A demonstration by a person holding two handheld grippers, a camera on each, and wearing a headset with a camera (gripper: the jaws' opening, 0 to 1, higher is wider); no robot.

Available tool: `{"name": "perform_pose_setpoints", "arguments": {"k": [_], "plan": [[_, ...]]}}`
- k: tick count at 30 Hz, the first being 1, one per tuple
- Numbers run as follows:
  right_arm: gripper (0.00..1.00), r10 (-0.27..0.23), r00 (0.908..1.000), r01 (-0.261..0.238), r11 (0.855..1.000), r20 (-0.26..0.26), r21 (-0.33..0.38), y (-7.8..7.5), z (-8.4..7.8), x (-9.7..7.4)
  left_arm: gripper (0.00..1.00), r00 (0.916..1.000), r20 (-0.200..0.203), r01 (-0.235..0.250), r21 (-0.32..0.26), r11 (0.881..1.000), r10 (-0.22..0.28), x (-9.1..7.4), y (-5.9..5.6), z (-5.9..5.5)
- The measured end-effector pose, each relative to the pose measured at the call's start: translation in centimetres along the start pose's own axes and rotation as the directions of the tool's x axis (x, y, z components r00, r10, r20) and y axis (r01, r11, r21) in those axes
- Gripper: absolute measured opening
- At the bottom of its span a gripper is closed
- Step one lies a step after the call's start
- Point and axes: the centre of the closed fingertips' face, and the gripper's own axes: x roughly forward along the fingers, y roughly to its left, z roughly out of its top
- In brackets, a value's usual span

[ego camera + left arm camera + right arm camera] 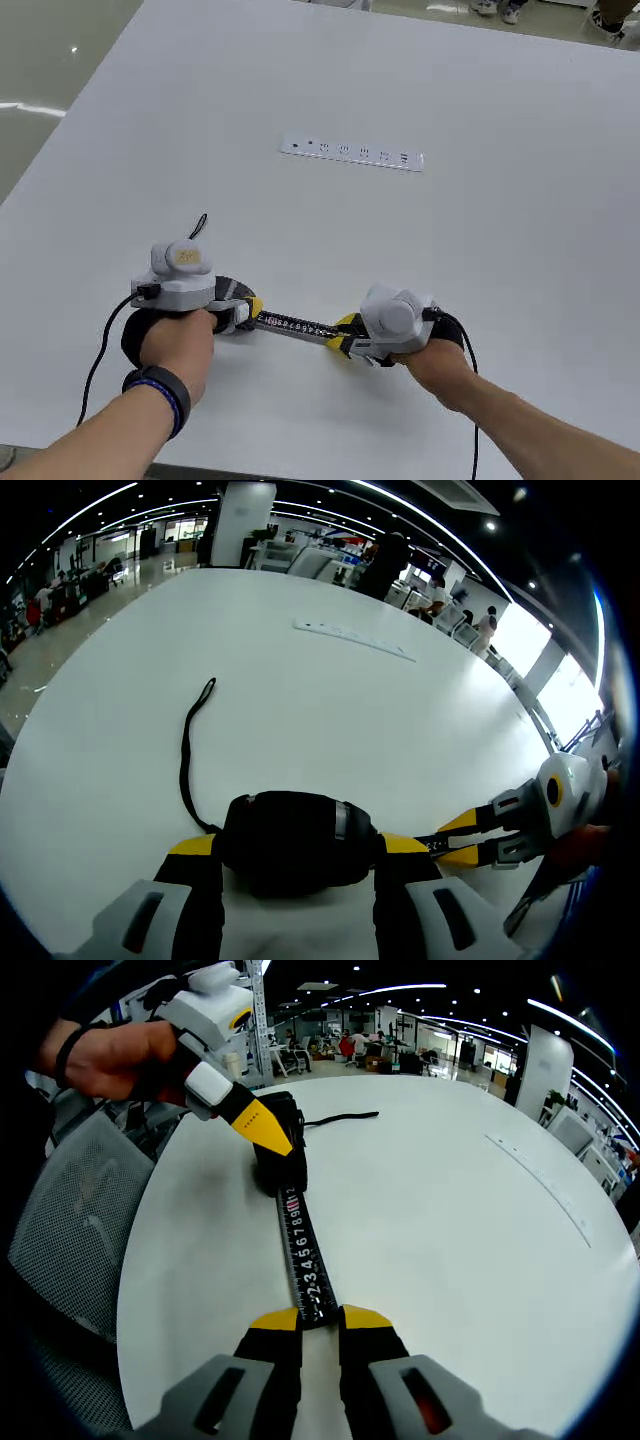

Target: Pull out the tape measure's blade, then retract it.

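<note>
Near edge of the white table, both grippers are low over the top, facing each other.

Left gripper: yellow-tipped jaws clamped from both sides on the black tape measure, which sits on the tabletop between them. The person's left hand is wrapped round the handle, with a dark wristband on that wrist.

Right gripper: jaws drawn together, pinching the free end of the blade. The right hand holds it, knuckles close to the table.

Blade: a short stretch is drawn out, dark with white numerals and some red marks near the case mouth. It runs straight from the tape measure to the right gripper's tips, lying flat on or just over the surface; which of the two, I cannot tell.

A black strap trails off the tape measure's far side and lies loose on the table, ending in a small loop.

A white power strip lies flat farther up the table, well apart from the grippers.
</note>
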Motion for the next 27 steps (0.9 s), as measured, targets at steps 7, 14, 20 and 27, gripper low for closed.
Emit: {"name": "perform_pose_setpoints", "arguments": {"k": [7, 14, 20, 27], "plan": [[0.12, 0.0, 1.0, 0.0, 1.0, 0.0, -0.006, 0.0, 0.3, 0.4, 0.57, 1.0, 0.001, -0.003, -0.002, 1.0, 0.003, -0.1, 0.0, 0.0], [0.12, 0.02, 0.9998, -0.02, 1.0, -0.007, -0.02, 0.3, 1.3, 1.1, 0.57, 1.0, 0.0, -0.004, -0.008, 1.0, 0.004, -0.2, 0.0, 0.0], [0.12, 0.026, 0.9996, -0.026, 0.999, -0.009, -0.025, 0.3, 1.7, 1.4, 0.57, 1.0, -0.002, -0.004, -0.011, 1.0, 0.004, -0.2, 0.0, 0.0], [0.12, 0.036, 0.9993, -0.036, 0.999, -0.012, -0.028, 0.3, 2.1, 1.9, 0.57, 1.0, -0.002, -0.005, -0.014, 1.0, 0.005, -0.1, 0.1, 0.1]]}}
